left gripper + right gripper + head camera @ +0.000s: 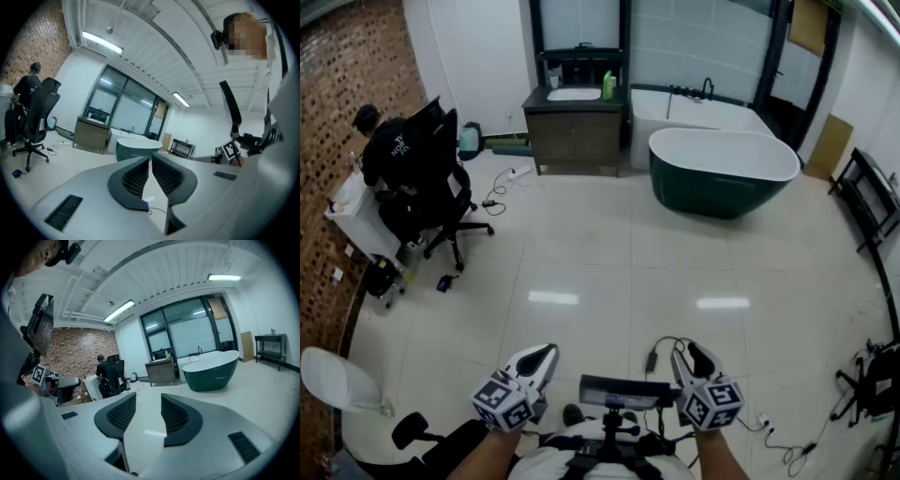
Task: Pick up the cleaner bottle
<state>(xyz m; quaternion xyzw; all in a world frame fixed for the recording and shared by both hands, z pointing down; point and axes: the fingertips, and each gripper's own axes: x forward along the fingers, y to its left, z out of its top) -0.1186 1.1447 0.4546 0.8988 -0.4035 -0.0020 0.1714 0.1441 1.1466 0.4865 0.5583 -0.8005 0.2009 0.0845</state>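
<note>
The green cleaner bottle [607, 85] stands on the dark vanity cabinet [575, 131] at the far wall, beside a white basin. It shows small in the left gripper view [107, 120] and in the right gripper view [166, 355]. My left gripper [546, 356] is held low and near me, far from the bottle, with its jaws shut on nothing [150, 159]. My right gripper [689, 357] is beside it with its jaws open and nothing between them [148, 397]. Both point across the floor toward the far wall.
A dark green bathtub [722, 171] stands right of the vanity, with a white tub behind it. A person sits in a black office chair [427, 173] at the left by the brick wall. Cables [661, 352] lie on the tiled floor near me. A black rack [872, 197] stands at the right.
</note>
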